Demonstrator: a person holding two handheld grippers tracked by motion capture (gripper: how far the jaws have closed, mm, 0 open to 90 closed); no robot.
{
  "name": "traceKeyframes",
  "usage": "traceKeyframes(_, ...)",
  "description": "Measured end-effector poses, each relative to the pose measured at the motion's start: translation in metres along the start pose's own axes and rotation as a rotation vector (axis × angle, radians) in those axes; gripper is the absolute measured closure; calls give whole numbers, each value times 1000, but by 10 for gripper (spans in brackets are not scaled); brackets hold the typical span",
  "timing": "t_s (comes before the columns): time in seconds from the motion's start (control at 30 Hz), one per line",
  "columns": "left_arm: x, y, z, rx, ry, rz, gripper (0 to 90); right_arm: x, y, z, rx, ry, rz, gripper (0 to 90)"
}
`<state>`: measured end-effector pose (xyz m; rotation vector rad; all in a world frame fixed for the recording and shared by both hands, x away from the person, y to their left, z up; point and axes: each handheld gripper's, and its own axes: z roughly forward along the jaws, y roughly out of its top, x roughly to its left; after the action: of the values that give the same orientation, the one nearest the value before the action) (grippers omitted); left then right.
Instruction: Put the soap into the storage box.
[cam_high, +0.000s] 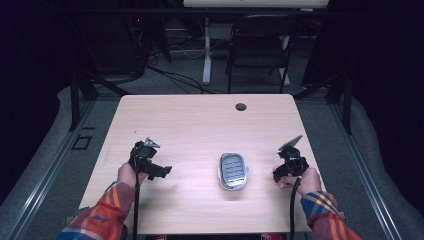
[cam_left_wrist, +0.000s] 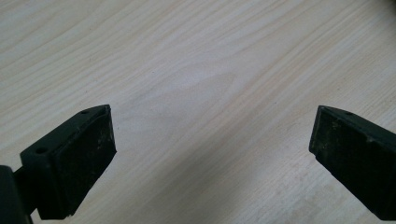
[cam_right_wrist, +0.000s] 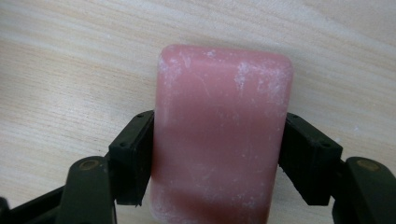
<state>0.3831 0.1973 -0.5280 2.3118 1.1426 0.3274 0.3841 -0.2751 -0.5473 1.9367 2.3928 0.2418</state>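
A pink soap bar (cam_right_wrist: 219, 116), dusted with white marks, lies on the pale wooden table between the jaws of my right gripper (cam_right_wrist: 219, 156). Both black pads press on its long sides, so the gripper is shut on it. In the high view the right gripper (cam_high: 280, 173) sits near the table's right edge, to the right of a grey soap dish (cam_high: 233, 171) with a ridged floor and nothing in it. My left gripper (cam_high: 161, 171) rests at the left of the table, well apart from the dish. Its jaws (cam_left_wrist: 212, 154) stand wide open over bare wood.
The table (cam_high: 200, 125) has a small round cable hole (cam_high: 241, 106) near its far edge. Beyond the table stand a black folding chair (cam_high: 260, 45) and a white desk leg (cam_high: 206, 50), with cables on the floor. Dark curtains close off both sides.
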Motion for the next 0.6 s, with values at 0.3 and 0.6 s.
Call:
traceKeyframes(0.3,-1,0,0,0,0,6,4,5,3,0,29,-46,-40,364)
traceKeyframes(0.6,-1,1,0,1,-2,7,6,7,6,1,44,-48,-63,373)
